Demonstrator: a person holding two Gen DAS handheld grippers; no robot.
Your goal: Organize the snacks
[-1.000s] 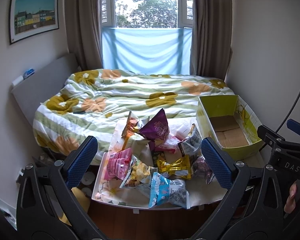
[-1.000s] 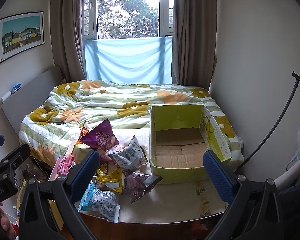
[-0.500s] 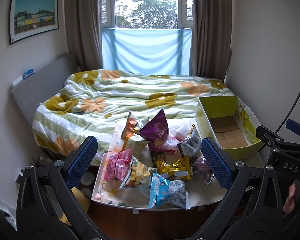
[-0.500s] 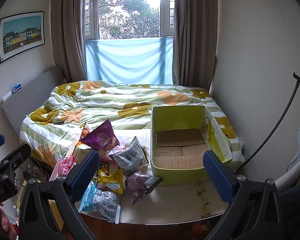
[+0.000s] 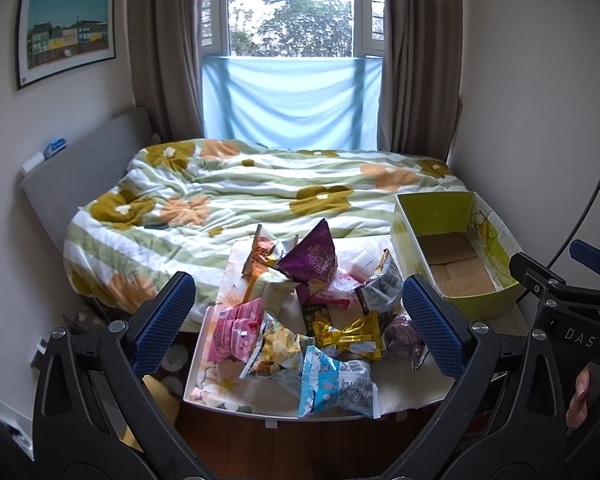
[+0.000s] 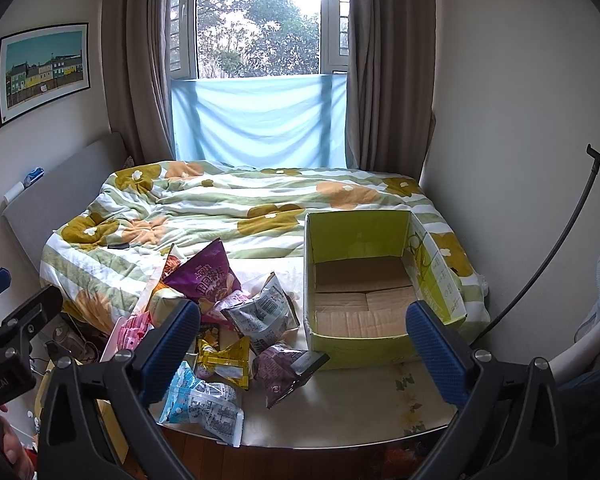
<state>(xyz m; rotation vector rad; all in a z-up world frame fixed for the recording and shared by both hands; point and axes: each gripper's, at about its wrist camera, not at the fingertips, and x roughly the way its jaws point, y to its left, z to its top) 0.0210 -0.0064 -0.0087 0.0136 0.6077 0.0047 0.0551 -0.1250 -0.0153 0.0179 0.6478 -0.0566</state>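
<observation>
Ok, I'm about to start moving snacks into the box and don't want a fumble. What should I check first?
1. Left gripper open, holding nothing: ok.
2. Right gripper open, holding nothing: ok.
3. Green cardboard box open at the top, inside bare: ok.
4. Snack pile beside the box, none inside yet: ok.
5. Light blue packet lies at the near edge of the bed, nearest to slip off: not ok.
6. Packets sealed: cannot tell.
</observation>
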